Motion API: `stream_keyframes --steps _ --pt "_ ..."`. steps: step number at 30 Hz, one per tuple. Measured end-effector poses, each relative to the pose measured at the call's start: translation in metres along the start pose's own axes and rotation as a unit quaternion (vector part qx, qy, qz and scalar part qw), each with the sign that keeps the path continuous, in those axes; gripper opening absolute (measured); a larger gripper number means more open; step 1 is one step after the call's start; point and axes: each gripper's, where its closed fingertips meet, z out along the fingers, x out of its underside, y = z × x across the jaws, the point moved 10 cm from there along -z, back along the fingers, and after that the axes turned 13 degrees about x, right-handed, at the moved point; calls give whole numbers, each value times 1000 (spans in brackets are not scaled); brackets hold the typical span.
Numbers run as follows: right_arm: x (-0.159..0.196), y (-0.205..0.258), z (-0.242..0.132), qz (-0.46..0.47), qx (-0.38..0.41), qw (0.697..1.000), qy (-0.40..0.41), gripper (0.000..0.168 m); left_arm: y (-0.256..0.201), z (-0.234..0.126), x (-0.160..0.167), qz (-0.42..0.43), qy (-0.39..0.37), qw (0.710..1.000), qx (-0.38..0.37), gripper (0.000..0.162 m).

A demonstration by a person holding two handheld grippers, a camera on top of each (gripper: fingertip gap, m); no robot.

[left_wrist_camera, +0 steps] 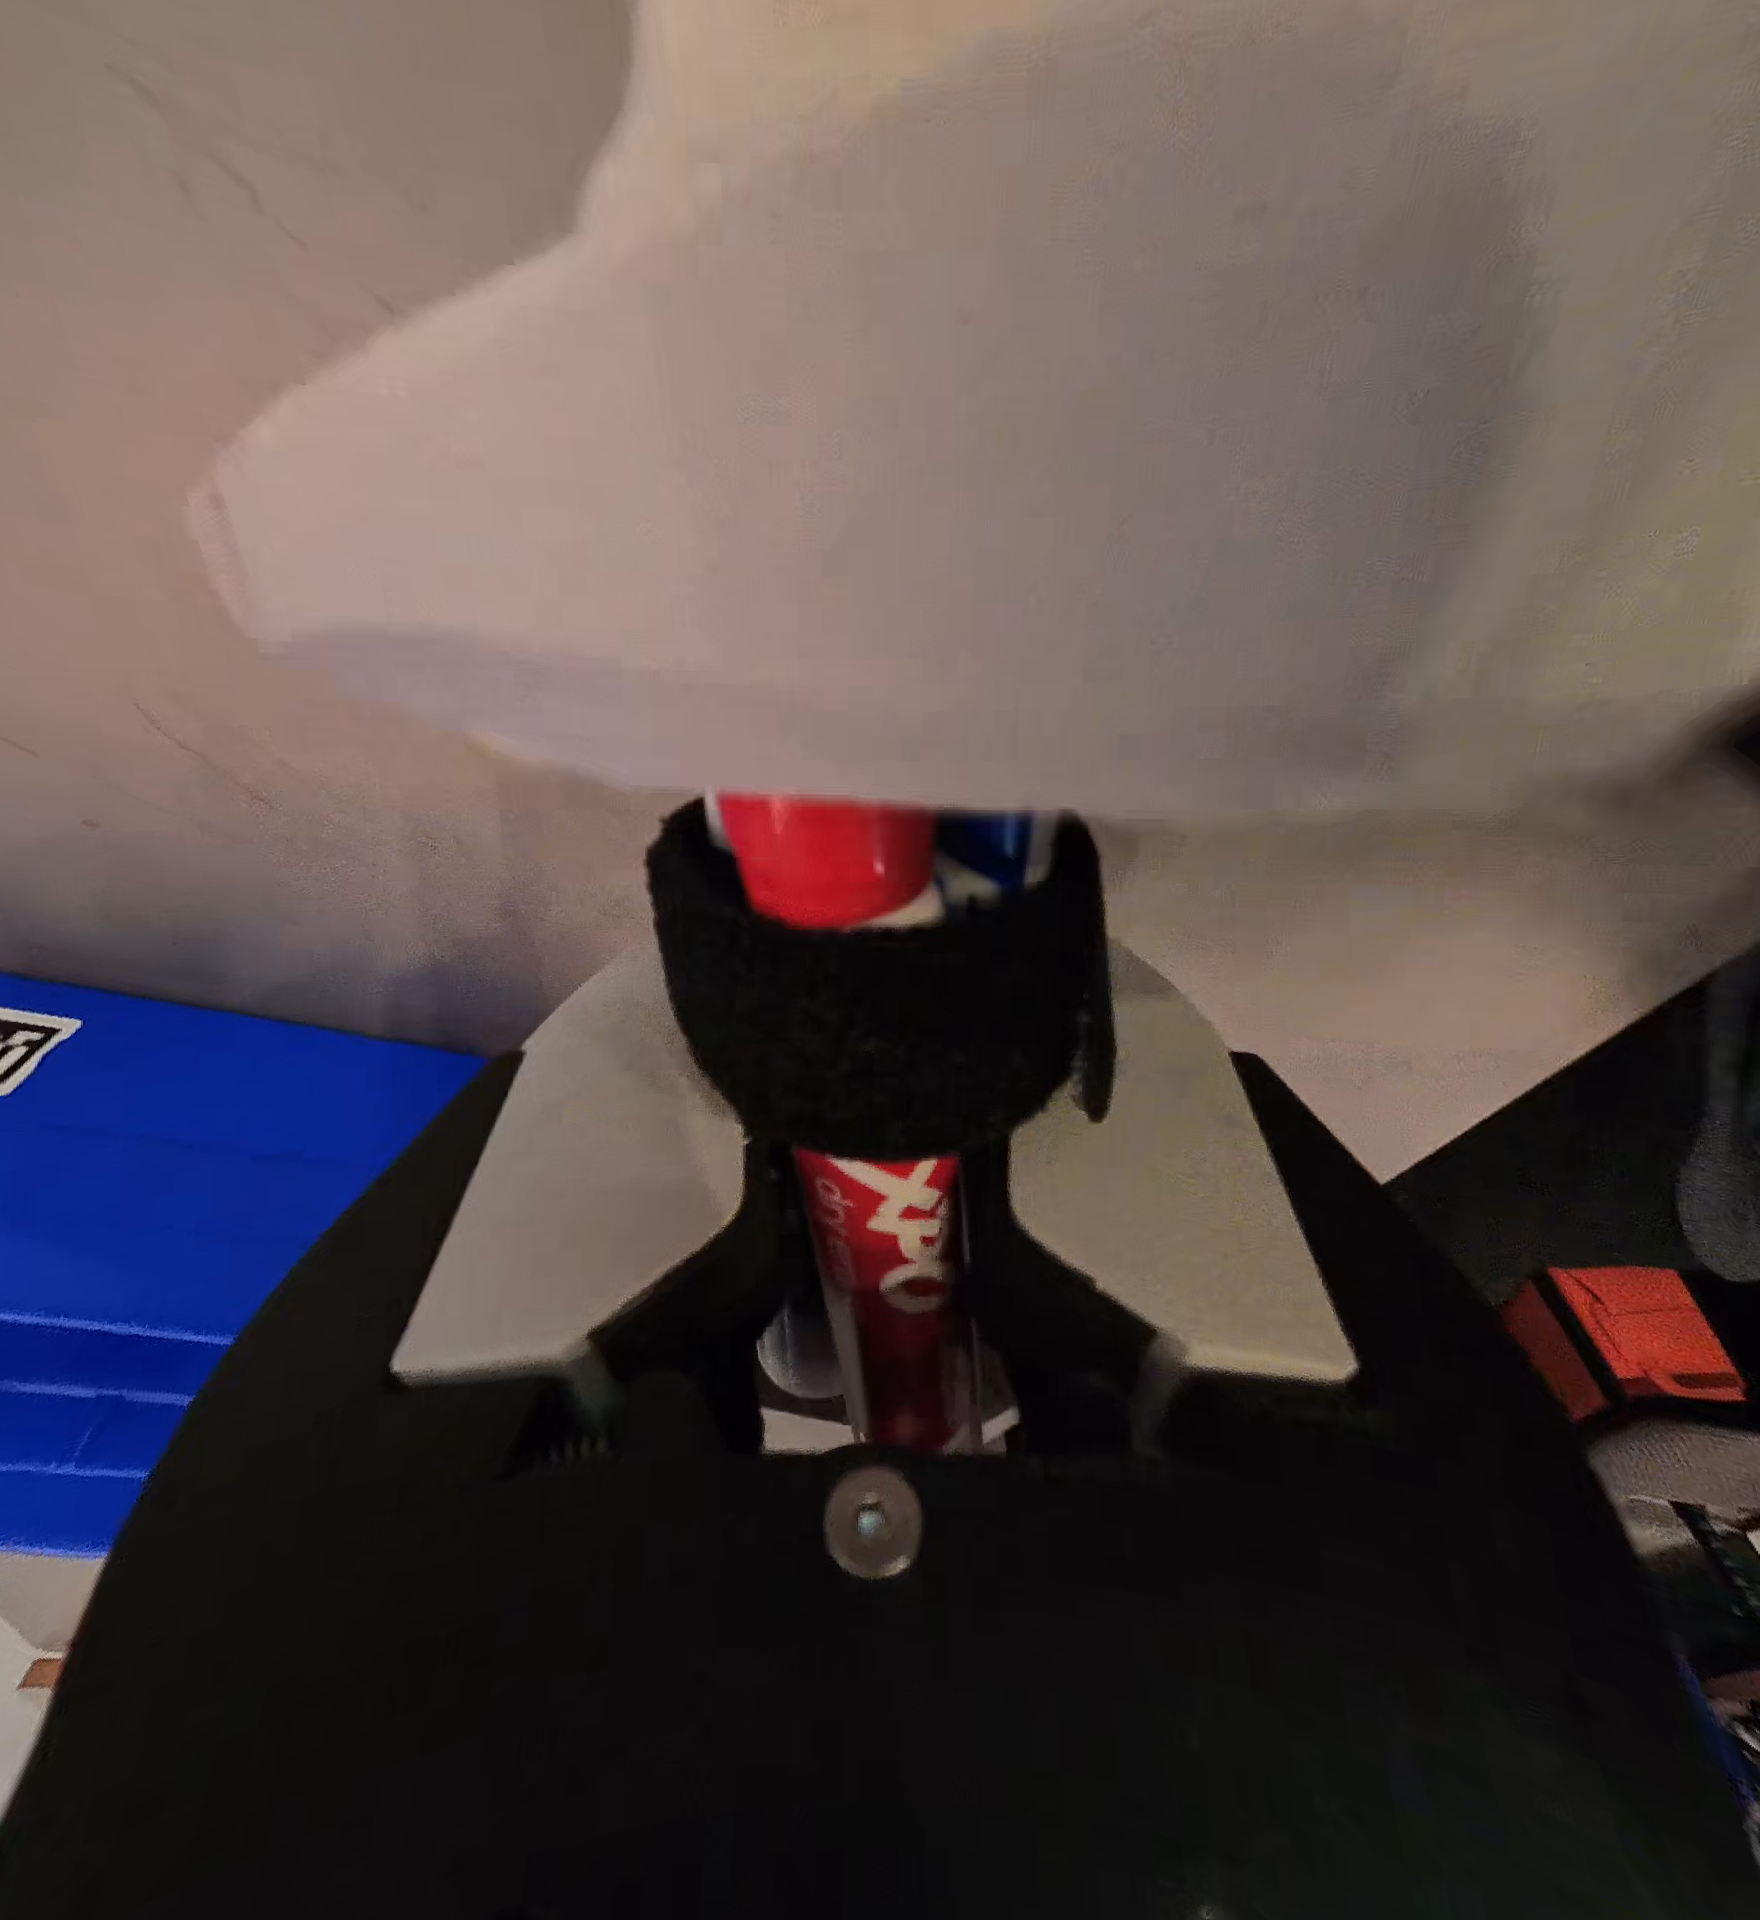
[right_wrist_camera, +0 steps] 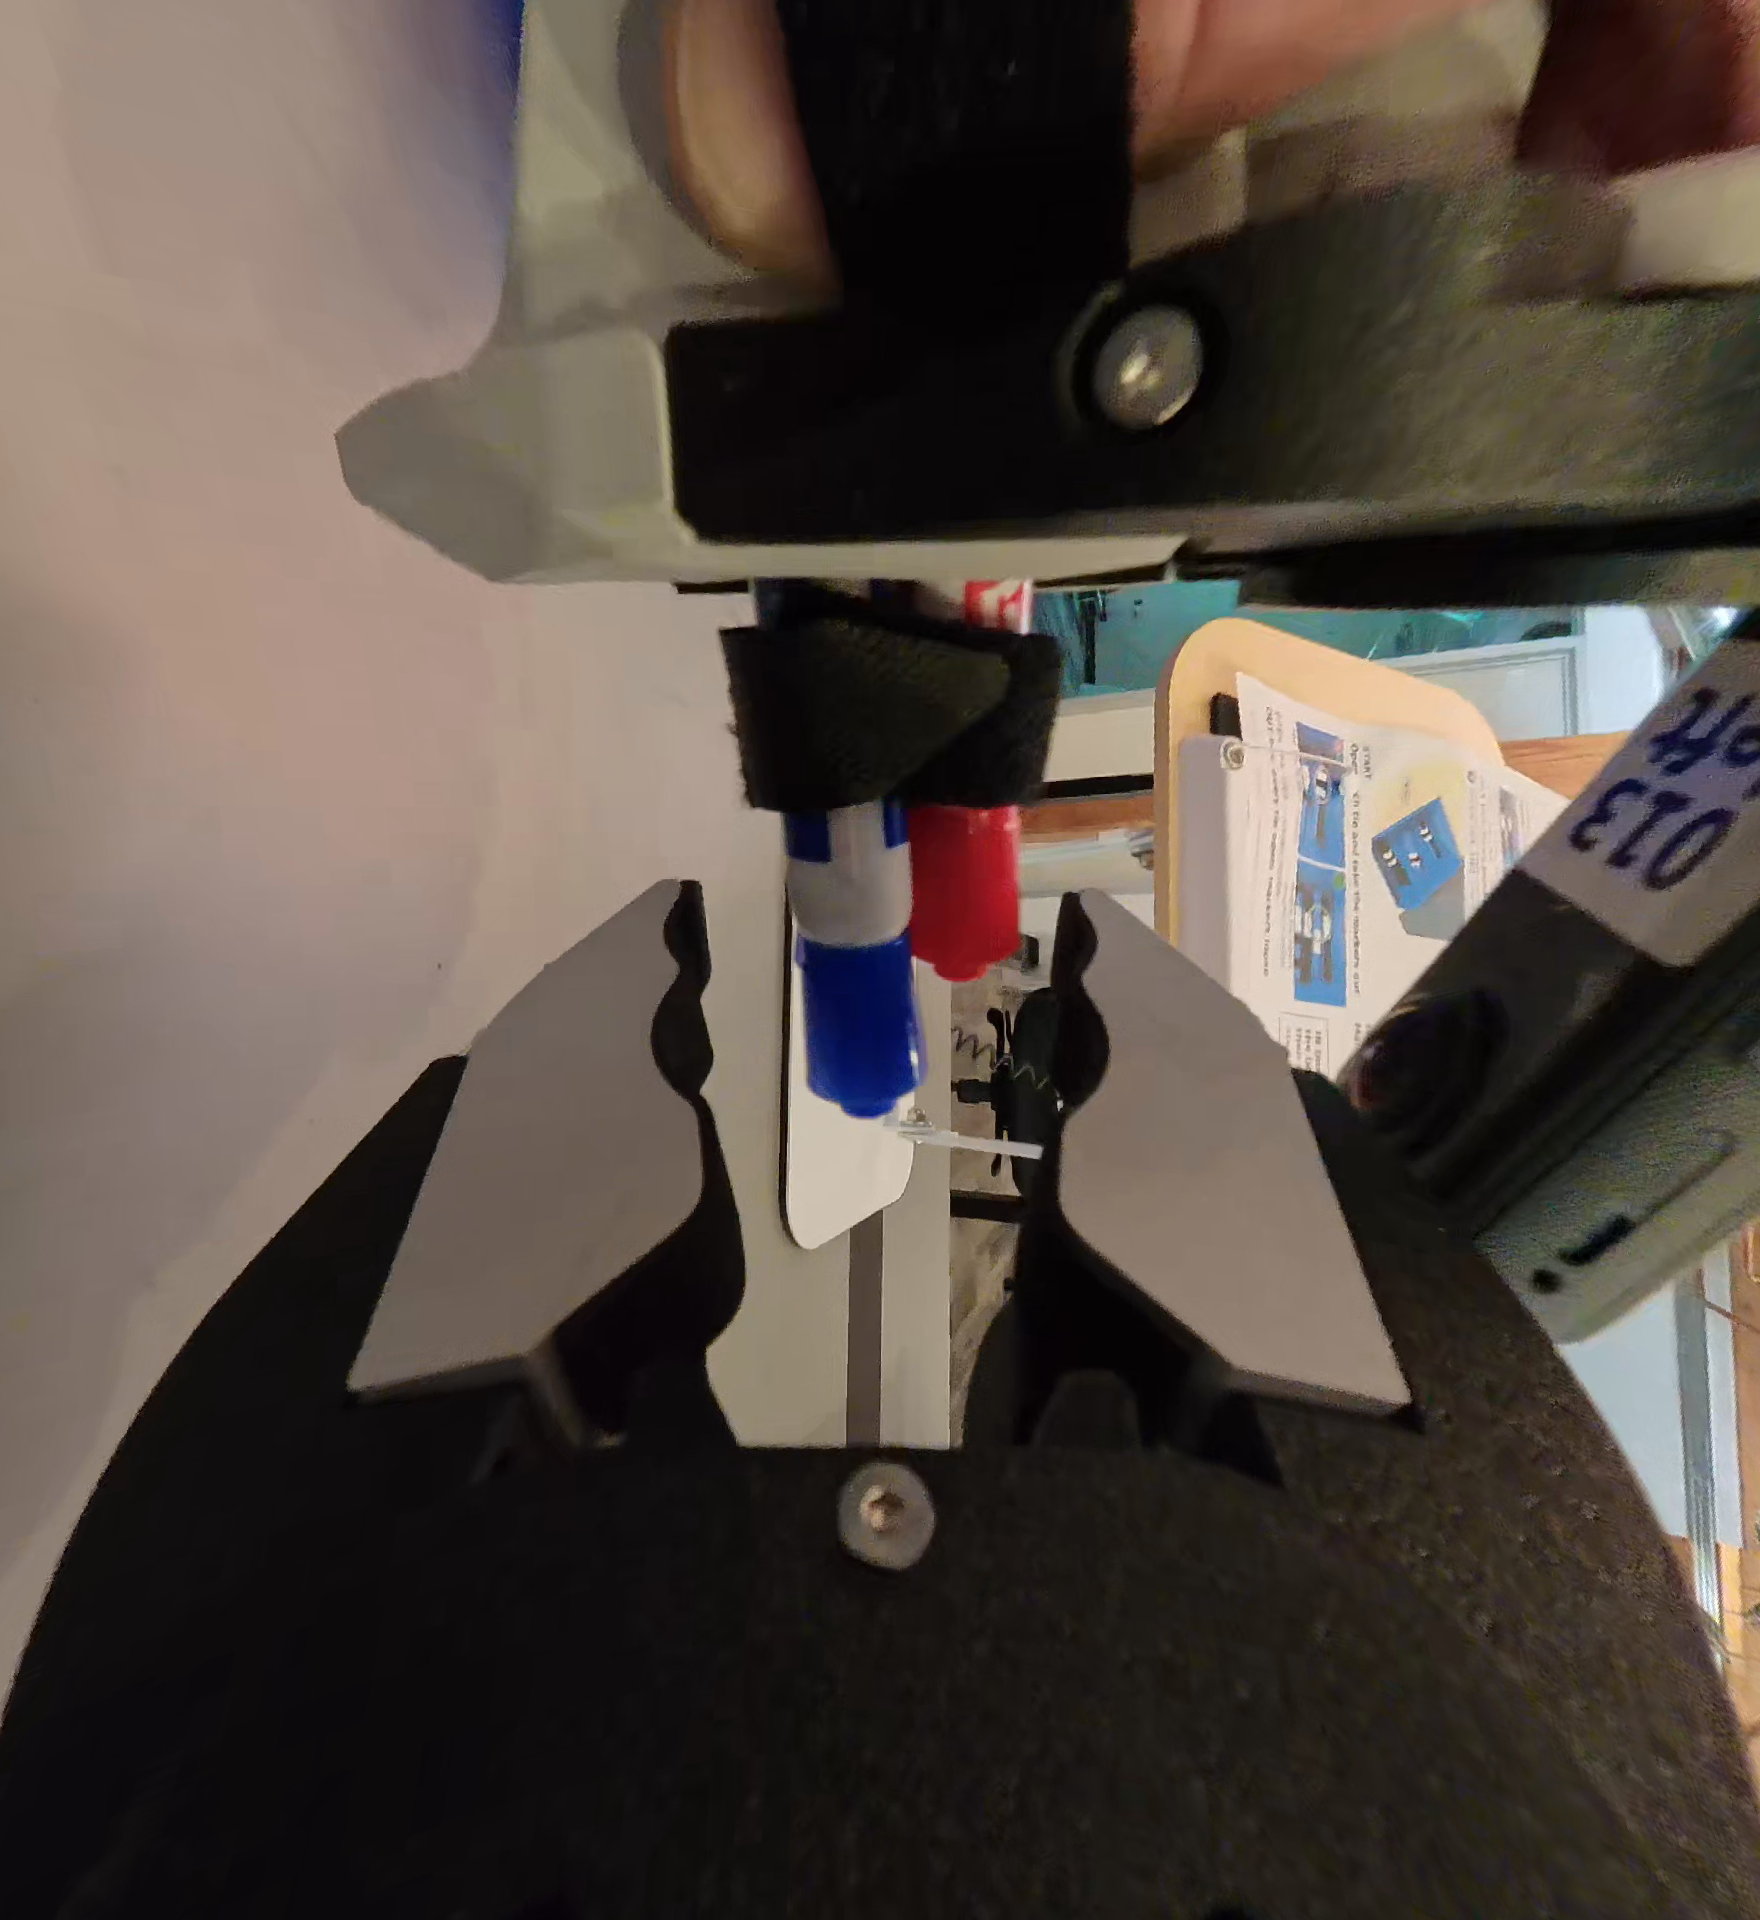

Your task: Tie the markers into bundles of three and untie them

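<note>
Left tool [left_wrist_camera: 871, 1226] is clamped on the red, blue and white plastic marker bundle [left_wrist_camera: 834, 868], wrapped by a fuzzy black velcro strap [left_wrist_camera: 871, 1023]. Right tool [right_wrist_camera: 881, 997] gapes wide, bundle tips between its fingers, untouched.

Red marker [left_wrist_camera: 834, 868]: glossy plastic, catching a highlight along its barrel.
Blue marker [right_wrist_camera: 860, 1023]: smooth shiny plastic cap, showing beside the red one.
Strap [left_wrist_camera: 876, 1023]: matt black fuzzy cloth, wrapping the markers.
Left gripper [left_wrist_camera: 881, 1216]: fingers [left_wrist_camera: 543, 1216] showing smooth matt grey plates on a matt black body.
Right gripper [right_wrist_camera: 881, 1049]: black body looking grainy and rough; bright metal screw [right_wrist_camera: 884, 1519] gleaming.
Blue box [left_wrist_camera: 128, 1247]: smooth and faintly ridged.
</note>
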Motion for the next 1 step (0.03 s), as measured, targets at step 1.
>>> stream_keyframes --steps 1 --pt "0 1 0 1 -2 1000 2 64 0 -1 -1 1 -4 1000 -7 42"
